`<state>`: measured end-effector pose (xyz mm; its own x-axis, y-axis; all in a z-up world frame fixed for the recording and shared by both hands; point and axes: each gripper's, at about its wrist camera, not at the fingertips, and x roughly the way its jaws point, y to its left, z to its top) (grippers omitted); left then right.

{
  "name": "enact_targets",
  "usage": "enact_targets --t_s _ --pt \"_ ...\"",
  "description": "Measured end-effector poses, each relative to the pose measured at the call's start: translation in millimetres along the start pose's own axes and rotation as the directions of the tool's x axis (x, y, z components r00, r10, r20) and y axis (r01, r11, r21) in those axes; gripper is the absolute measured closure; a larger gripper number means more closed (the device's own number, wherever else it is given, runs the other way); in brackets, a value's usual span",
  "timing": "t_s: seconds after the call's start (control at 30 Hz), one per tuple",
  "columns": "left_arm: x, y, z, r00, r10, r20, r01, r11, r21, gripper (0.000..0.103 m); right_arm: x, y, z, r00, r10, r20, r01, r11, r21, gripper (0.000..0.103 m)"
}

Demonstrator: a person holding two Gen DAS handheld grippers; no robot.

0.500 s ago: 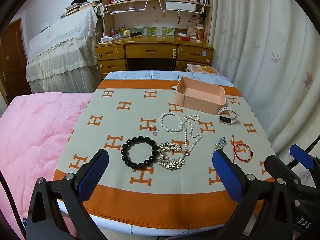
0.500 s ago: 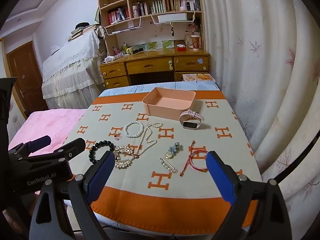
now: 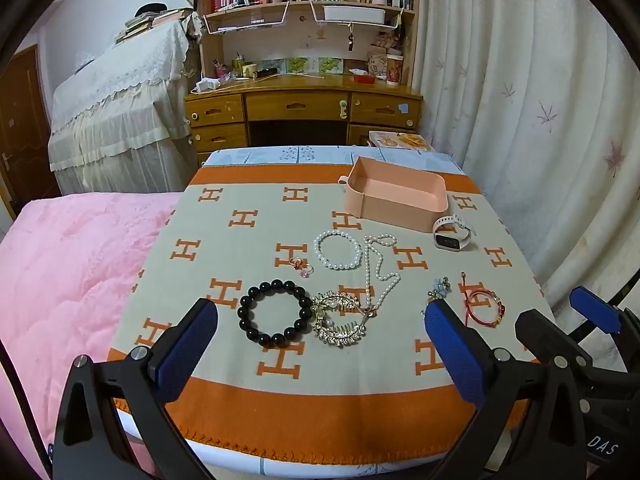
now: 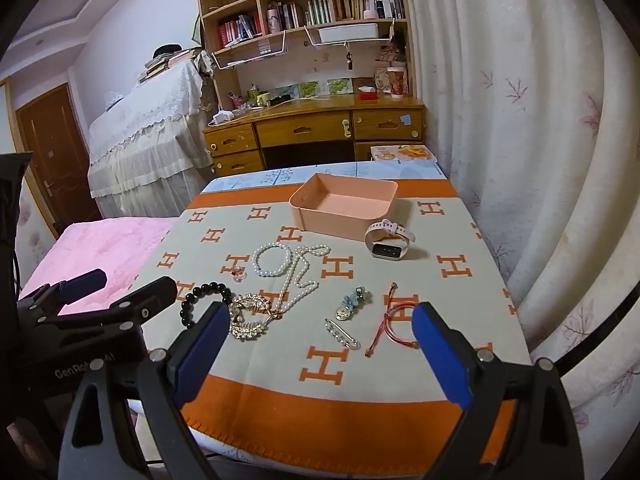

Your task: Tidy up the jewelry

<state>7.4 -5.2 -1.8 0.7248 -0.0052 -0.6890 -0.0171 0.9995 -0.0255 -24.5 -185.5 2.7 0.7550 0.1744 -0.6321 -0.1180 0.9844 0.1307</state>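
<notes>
Jewelry lies on a beige and orange cloth (image 3: 240, 364): a black bead bracelet (image 3: 274, 311), a gold comb (image 3: 340, 319), a pearl bracelet (image 3: 337, 249), a pearl necklace (image 3: 380, 272), rings (image 3: 302, 267), a red cord bracelet (image 3: 483, 307), a blue flower clip (image 4: 352, 303), a pin (image 4: 343, 334) and a white watch (image 3: 452, 234). An empty pink tray (image 3: 394, 195) stands behind. My left gripper (image 3: 320, 344) is open above the near edge, before the black bracelet. My right gripper (image 4: 320, 348) is open, before the pin; it also shows in the left wrist view (image 3: 572, 320).
A pink quilt (image 3: 68, 272) lies left of the cloth. A wooden desk (image 3: 304, 108) with bookshelves stands behind, a covered piece of furniture (image 3: 120, 120) to its left. A curtain (image 3: 540, 100) hangs on the right.
Both grippers have moved slightly forward toward the jewelry. Nothing on the cloth has moved.
</notes>
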Motion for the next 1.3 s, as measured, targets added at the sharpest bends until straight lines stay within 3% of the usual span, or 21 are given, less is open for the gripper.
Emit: enact_targets --t_s 0.43,1.3 --pt "10.8 -5.0 0.8 0.999 -0.036 -0.042 0.036 0.999 0.008 0.001 2.0 -2.5 -2.0 1.0 -0.011 -0.02 0.011 1.0 0.019 0.01" --pt "19.8 -12.1 -4.9 0.997 -0.003 -0.076 0.005 1.0 0.028 0.001 9.3 -10.8 -5.4 0.999 0.003 -0.046 -0.002 1.0 0.03 0.01"
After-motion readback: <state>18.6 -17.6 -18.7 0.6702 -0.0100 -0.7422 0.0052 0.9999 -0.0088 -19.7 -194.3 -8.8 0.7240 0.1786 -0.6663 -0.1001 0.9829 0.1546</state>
